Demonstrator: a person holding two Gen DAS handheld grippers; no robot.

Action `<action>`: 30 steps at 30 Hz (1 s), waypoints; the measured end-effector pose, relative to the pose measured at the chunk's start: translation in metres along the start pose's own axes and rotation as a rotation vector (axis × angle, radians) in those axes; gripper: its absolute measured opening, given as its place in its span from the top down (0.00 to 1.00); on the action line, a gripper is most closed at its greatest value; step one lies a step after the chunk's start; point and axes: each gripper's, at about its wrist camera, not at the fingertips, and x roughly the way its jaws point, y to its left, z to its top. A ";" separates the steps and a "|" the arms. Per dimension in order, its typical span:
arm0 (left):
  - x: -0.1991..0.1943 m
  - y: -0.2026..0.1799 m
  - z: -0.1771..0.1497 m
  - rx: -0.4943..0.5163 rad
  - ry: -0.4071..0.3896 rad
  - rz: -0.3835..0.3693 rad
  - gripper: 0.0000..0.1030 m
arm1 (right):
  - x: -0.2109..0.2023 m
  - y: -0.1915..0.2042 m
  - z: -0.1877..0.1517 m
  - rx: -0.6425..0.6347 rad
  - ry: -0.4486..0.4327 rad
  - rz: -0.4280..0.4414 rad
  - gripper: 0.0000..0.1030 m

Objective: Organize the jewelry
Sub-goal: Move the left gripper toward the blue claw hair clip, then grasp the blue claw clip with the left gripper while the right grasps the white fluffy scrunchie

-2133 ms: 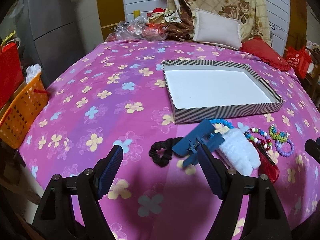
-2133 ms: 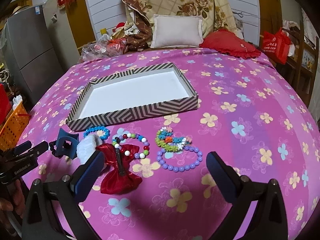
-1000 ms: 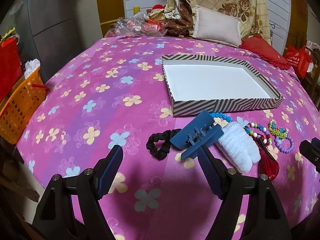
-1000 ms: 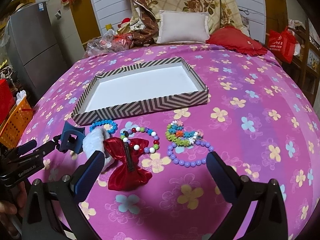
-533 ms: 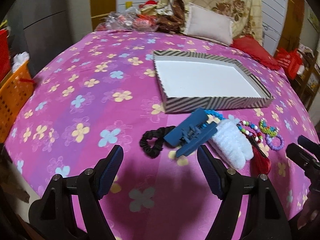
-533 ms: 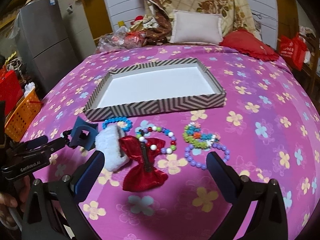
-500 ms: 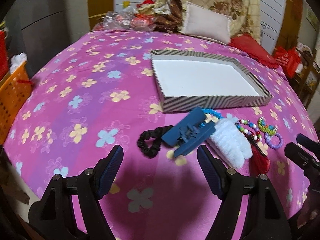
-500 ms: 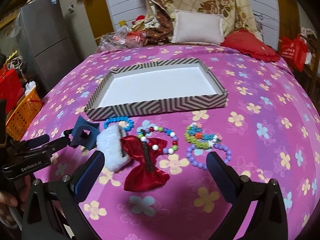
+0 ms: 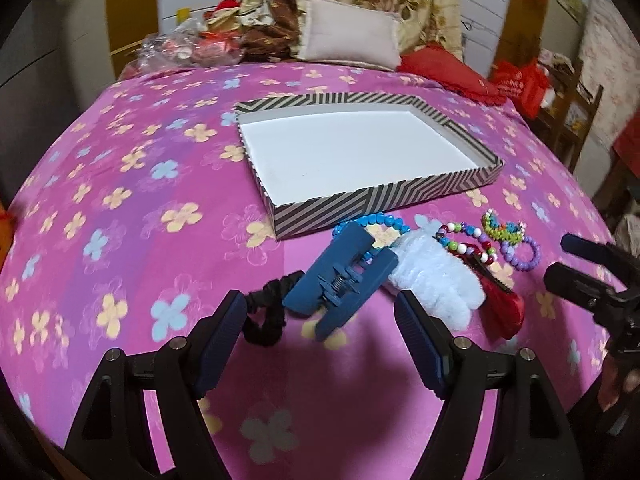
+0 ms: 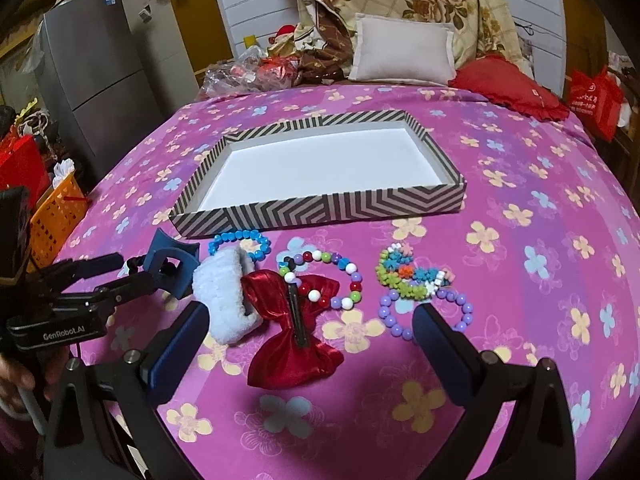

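Beaded bracelets (image 10: 322,278): maybe four; striped tray (image 10: 340,206): one.

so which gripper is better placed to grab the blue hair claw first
Left. The left gripper is open with the blue hair claw lying just ahead, between its fingers. The right gripper is also open, but it faces the red bow, with the claw off to its left.
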 end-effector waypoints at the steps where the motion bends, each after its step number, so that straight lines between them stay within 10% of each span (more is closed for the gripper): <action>1: 0.002 0.000 0.001 0.009 0.004 0.000 0.35 | 0.001 -0.001 0.001 -0.001 0.002 -0.002 0.00; 13: 0.018 -0.005 0.003 0.066 0.029 -0.065 0.35 | 0.014 -0.012 -0.006 -0.015 0.085 0.026 0.11; 23: 0.021 -0.006 0.004 0.068 0.038 -0.072 0.74 | 0.025 0.012 -0.008 -0.075 0.105 0.084 0.22; 30: 0.021 -0.004 0.002 0.054 0.031 -0.081 0.80 | 0.035 0.027 -0.001 -0.097 0.098 0.102 0.23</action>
